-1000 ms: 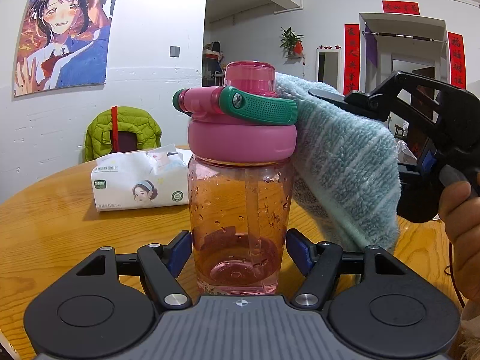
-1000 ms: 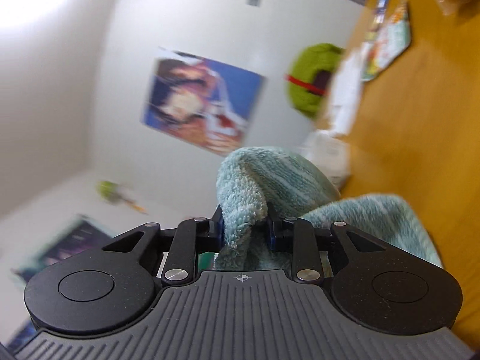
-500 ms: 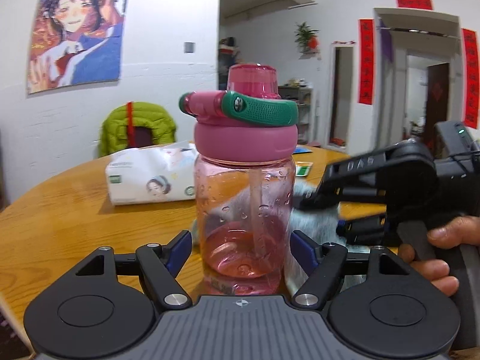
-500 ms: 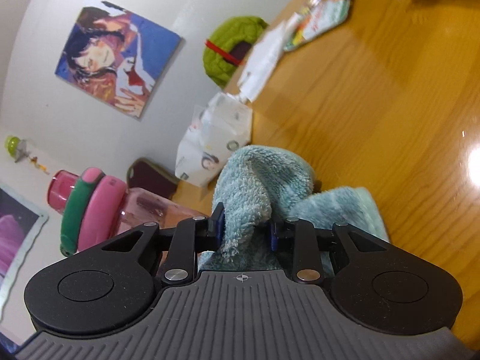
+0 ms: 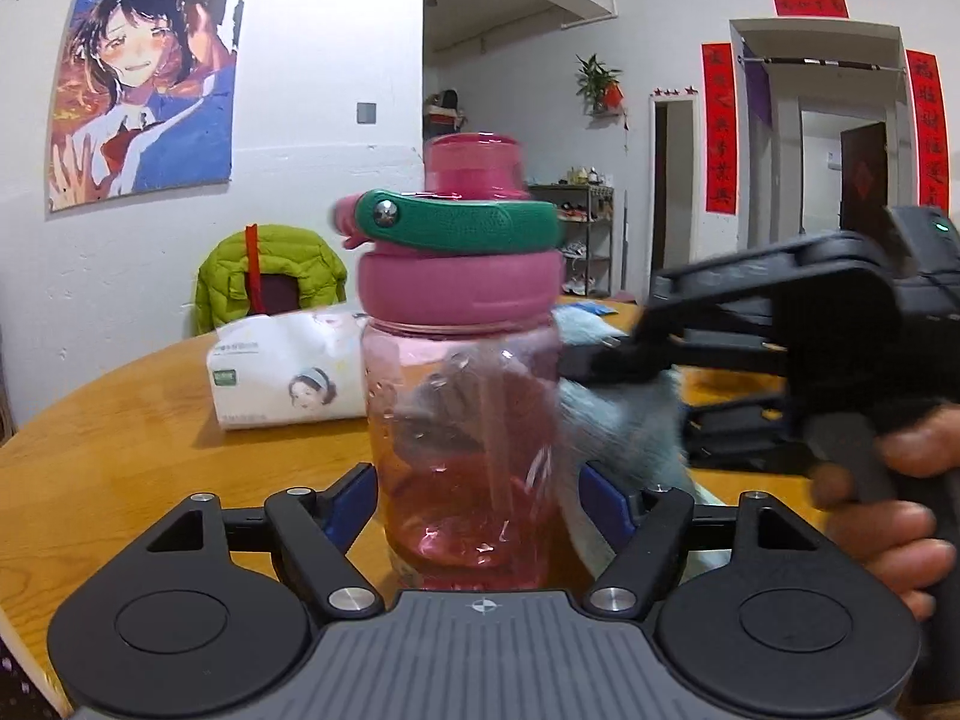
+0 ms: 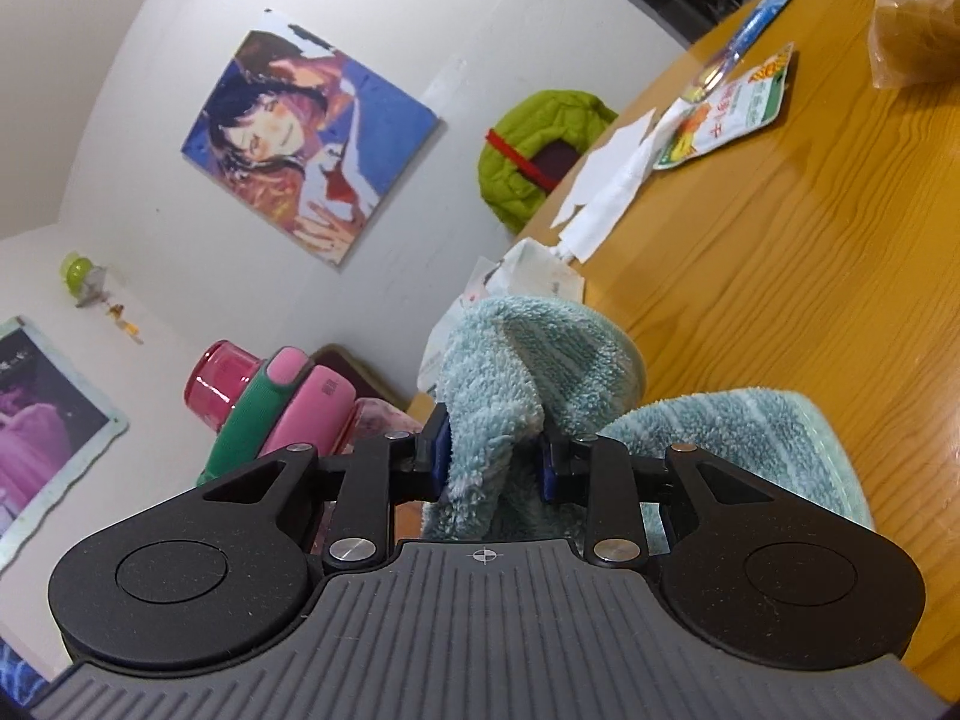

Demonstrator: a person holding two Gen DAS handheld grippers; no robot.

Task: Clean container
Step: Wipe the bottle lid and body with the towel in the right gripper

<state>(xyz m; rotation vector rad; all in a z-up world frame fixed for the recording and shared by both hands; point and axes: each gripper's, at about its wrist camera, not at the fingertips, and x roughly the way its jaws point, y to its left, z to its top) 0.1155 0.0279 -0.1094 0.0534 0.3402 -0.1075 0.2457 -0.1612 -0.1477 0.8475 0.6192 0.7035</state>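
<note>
Upright on the counter (image 5: 108,444), pink bottle (image 5: 465,420) between the left tool (image 5: 477,501) pads, just closed back against its base. Just right of the bottle, touching its side: teal towel (image 6: 528,384), clamped in the right tool (image 6: 489,459). Behind-left of the bottle: tissue pack (image 5: 288,369).

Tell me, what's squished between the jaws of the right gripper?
A fluffy teal towel. The right wrist view shows the right gripper pinching a fold of it, next to the pink bottle.

Glossy translucent pink plastic bottle (image 5: 462,420), fluffy teal terry cloth (image 6: 528,372), varnished grainy wooden table (image 6: 810,276), matt black hand-held grippers.
</note>
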